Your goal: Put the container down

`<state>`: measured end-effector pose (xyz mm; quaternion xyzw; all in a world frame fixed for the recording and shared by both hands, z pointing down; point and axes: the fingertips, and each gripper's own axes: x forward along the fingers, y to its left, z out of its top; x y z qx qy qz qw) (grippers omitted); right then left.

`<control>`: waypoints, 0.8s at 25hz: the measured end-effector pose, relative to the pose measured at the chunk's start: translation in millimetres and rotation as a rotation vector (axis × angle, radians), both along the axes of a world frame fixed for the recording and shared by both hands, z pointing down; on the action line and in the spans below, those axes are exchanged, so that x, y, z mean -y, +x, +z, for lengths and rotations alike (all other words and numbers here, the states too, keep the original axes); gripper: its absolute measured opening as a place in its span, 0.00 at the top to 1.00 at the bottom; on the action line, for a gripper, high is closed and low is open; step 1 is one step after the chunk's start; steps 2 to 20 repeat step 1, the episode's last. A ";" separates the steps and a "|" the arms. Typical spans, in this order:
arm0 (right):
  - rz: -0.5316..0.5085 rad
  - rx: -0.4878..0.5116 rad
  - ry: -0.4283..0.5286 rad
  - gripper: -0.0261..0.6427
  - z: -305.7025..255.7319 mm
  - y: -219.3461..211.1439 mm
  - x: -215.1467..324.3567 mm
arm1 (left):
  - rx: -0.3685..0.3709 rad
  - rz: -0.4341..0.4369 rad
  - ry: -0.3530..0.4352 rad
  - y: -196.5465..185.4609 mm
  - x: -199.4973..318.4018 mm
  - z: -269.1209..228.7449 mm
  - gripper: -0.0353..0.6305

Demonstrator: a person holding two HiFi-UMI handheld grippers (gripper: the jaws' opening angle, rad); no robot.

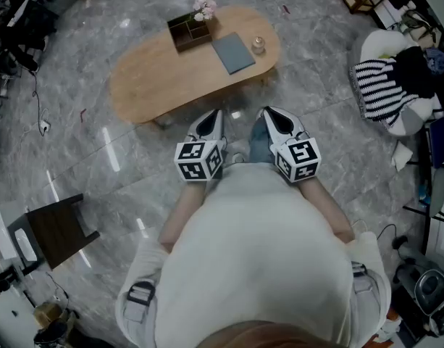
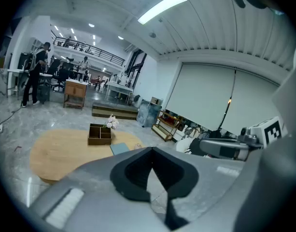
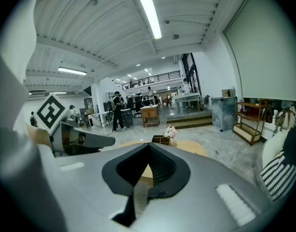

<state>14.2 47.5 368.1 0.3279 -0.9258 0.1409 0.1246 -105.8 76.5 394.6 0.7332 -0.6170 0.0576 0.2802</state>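
— Right, both grippers sit low and close to the person's body, side by side over the grey marble floor (image 1: 84, 143). The left gripper (image 1: 216, 116) has its fingers pressed together with nothing between them.

— Confirmed from its own camera: the left gripper (image 2: 151, 149) shows the two dark pads meeting at the tip, only floor and table beyond. How about the other side?

— Same story. The right gripper (image 1: 269, 112) is pinched closed too, and in the right gripper view (image 3: 148, 144) the pads touch at the tip, empty.

— So where's the container?

— Out ahead, well apart from both grippers. The wooden container (image 1: 189, 32), a dark box split into compartments, stands upright at the far end of the oval wooden table (image 1: 145, 85). A bunch of pale pink flowers (image 1: 204, 7) sits at its far right corner.

— And beside it?

— A grey-blue pad (image 1: 233, 53) lies flat just to its right, and a small glass jar (image 1: 258, 45) stands just past the pad, near the table's edge.

— Anything else round the edges?

— A striped cloth (image 1: 381, 89) heaped at the right, a dark stool (image 1: 56, 230) at the lower left
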 end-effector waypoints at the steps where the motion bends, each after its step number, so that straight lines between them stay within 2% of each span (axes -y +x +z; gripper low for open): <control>1: 0.000 -0.001 -0.001 0.97 0.0 -1.1 0.5 | -0.003 -0.002 -0.001 -1.2 0.4 0.0 0.95; 20: 0.000 -0.001 -0.001 0.97 0.0 -1.1 0.5 | -0.003 -0.002 -0.001 -1.2 0.4 0.0 0.95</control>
